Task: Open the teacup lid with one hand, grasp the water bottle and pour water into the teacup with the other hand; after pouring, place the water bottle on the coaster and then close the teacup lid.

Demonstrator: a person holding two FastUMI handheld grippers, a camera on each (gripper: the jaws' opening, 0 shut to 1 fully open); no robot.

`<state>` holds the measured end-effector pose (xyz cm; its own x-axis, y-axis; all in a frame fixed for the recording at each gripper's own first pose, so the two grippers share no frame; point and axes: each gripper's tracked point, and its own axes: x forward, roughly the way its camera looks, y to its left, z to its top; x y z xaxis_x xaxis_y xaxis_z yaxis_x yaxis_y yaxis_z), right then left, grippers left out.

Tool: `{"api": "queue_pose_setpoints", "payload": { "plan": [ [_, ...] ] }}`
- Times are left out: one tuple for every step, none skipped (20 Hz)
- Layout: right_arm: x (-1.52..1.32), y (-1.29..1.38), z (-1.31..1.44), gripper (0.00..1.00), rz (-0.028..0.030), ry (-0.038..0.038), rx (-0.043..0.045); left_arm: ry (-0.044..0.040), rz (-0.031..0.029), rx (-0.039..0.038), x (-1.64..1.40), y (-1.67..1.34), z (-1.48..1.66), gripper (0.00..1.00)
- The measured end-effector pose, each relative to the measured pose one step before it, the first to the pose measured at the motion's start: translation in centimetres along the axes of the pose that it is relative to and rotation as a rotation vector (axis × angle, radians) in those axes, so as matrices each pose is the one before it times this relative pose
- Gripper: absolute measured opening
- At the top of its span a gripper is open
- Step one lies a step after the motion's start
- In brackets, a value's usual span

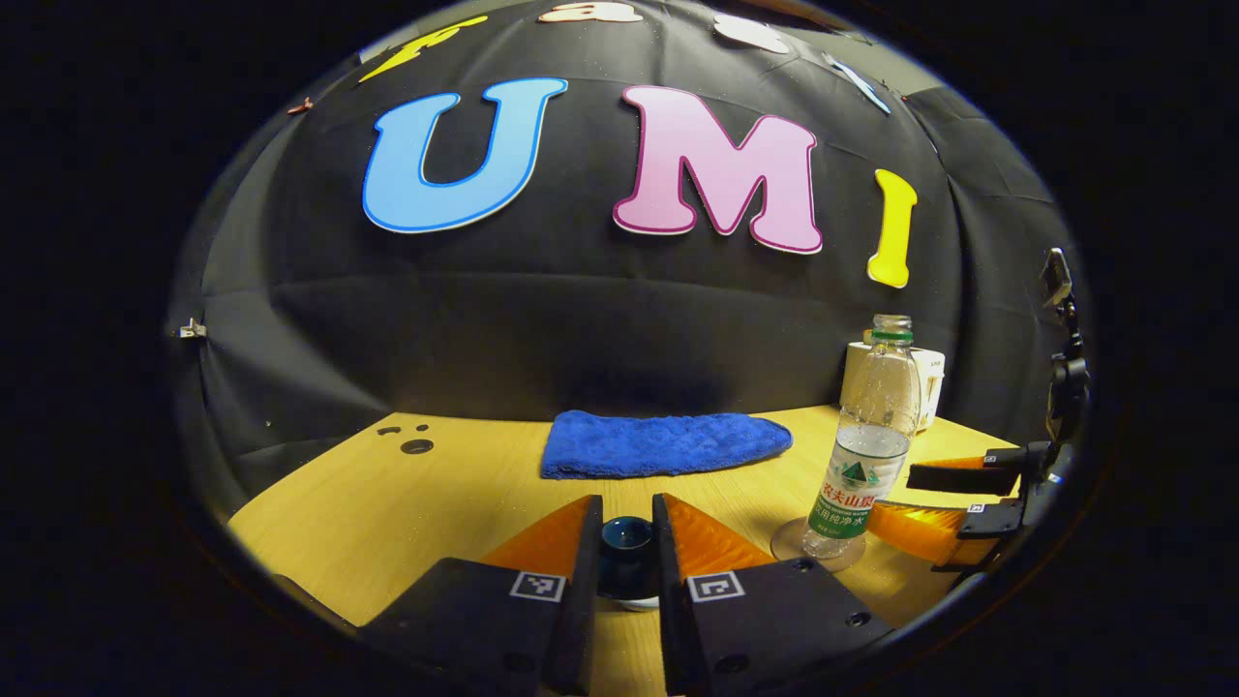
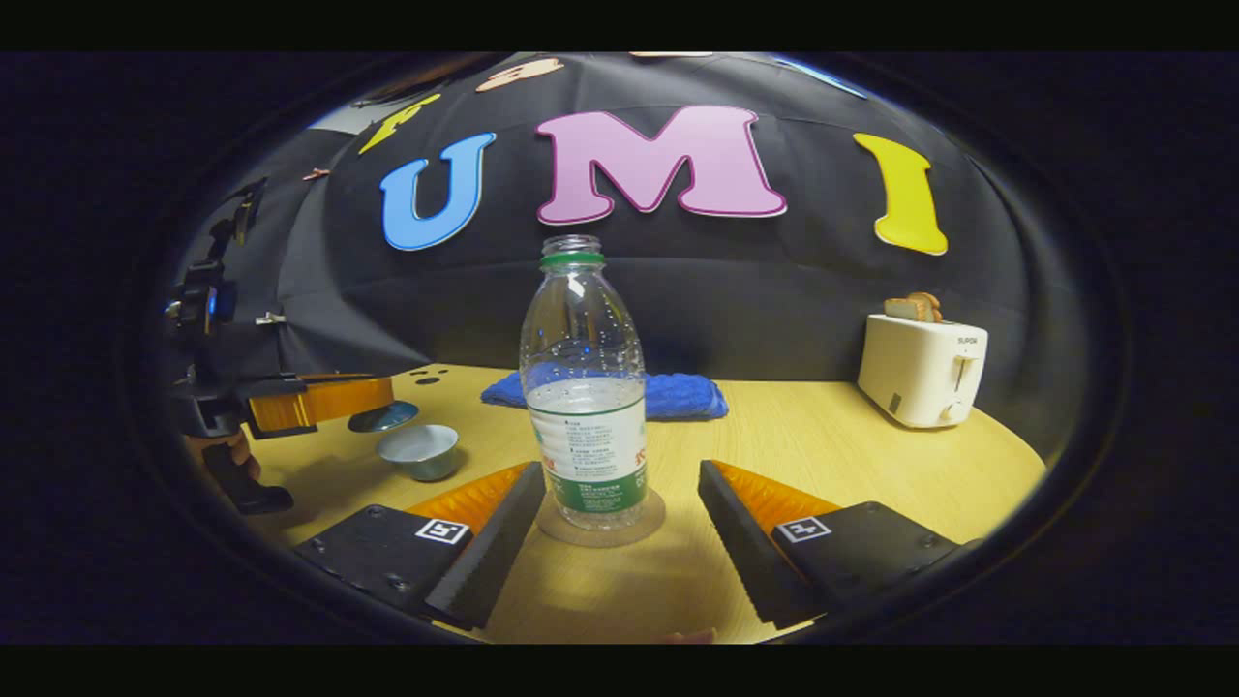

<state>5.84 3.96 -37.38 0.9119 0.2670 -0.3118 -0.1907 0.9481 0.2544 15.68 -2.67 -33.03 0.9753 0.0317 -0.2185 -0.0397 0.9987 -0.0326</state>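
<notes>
Right gripper view: the clear plastic water bottle with a green neck ring point(image 2: 585, 387) stands upright and uncapped on a round translucent coaster point(image 2: 602, 521), part full, on the pale wooden table point(image 2: 823, 455).
Right gripper point(image 2: 619, 528): fingers spread wide, bottle between them, neither side touching it, nothing held.
Left gripper point(image 1: 625, 561): fingers drawn close around the dark blue glazed teacup lid point(image 1: 625, 548); it looks gripped, with the knob sitting between the two fingers.
Lid position: in the right gripper view it hangs tilted under the left gripper's fingers, just above and behind the small pale teacup point(image 2: 418, 450), which sits open.
Step in hand: judging by the bottle on its coaster, the pour looks done, so the lid goes back on.
How to do it well: bring the lid level first, centre it over the rim, lower gently, and let go only once it seats.
Watch for: a tilted lid catching one edge of the cup and nudging it.
Background: blue folded cloth point(image 1: 663, 443) and white toaster point(image 2: 921, 370), well apart.
</notes>
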Motion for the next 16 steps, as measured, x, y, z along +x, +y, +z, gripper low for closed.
{"api": "queue_pose_setpoints", "payload": {
  "plan": [
    [-0.337, -0.177, 0.113, 0.99, -0.00345, 0.0003, -0.00165, 0.00547, -0.00249, -0.00564, 0.382, -0.163, -0.325, 0.31],
    [-0.221, -0.286, 0.001, 0.98, -0.0062, 0.00006, -0.00494, 0.00482, -0.00167, -0.00291, 0.209, -0.174, -0.187, 0.36],
    [-0.206, -0.206, 0.106, 0.99, -0.00591, 0.00177, -0.00515, 0.00612, -0.00148, -0.00019, 0.256, -0.133, -0.434, 0.36],
    [-0.214, -0.276, -0.055, 0.99, -0.00553, -0.00098, -0.00114, 0.00498, -0.00247, 0.00078, 0.252, -0.129, -0.251, 0.31],
    [-0.114, -0.271, -0.04, 0.99, -0.0056, 0.00098, -0.00051, 0.00335, -0.00208, -0.00005, 0.109, -0.125, -0.13, 0.31],
    [-0.197, -0.084, 0.087, 0.99, -0.00476, 0.00078, 0.0014, 0.00431, -0.00163, -0.00068, 0.183, -0.046, -0.222, 0.31],
    [-0.08, -0.079, 0.061, 0.99, -0.00463, -0.0008, 0.00055, 0.00324, 0.00015, -0.00112, 0.104, -0.026, -0.122, 0.31],
    [0.012, -0.035, 0.047, 0.99, -0.00485, -0.00113, -0.00127, 0.00349, -0.00105, -0.00114, 0.116, 0.0, -0.228, 0.31],
    [0.129, -0.034, -0.034, 0.99, -0.00541, -0.00141, -0.00201, 0.00209, -0.00124, -0.00142, 0.066, -0.046, -0.019, 0.36],
    [-0.106, -0.072, -0.107, 0.99, -0.00325, 0.00029, 0.00007, 0.00245, -0.0022, -0.00014, 0.134, 0.006, -0.179, 0.33],
    [-0.051, 0.14, 0.039, 0.99, -0.00113, -0.0003, 0.00121, 0.00272, -0.00431, -0.00009, 0.07, -0.011, -0.043, 0.33],
    [0.061, 0.112, -0.059, 0.99, -0.0031, 0.00126, 0.00203, 0.00348, -0.00418, 0.00073, 0.053, 0.019, -0.169, 0.33],
    [-0.001, 0.089, 0.069, 0.99, -0.00197, -0.00016, 0.0004, 0.00361, -0.00327, 0.00183, 0.082, 0.009, -0.095, 0.33],
    [-0.101, 0.032, -0.006, 0.99, -0.00382, -0.00048, -0.00107, 0.00355, -0.00236, 0.00283, 0.091, 0.05, -0.123, 0.33],
    [-0.024, 0.047, 0.025, 0.99, -0.00146, -0.00086, -0.00218, 0.00415, -0.00148, 0.00296, 0.014, 0.027, -0.089, 0.34],
    [-0.021, 0.054, 0.081, 0.99, -0.00263, -0.00079, -0.00246, 0.0026, -0.00626, -0.00036, 0.046, -0.128, -0.052, 0.34]
  ]
}}
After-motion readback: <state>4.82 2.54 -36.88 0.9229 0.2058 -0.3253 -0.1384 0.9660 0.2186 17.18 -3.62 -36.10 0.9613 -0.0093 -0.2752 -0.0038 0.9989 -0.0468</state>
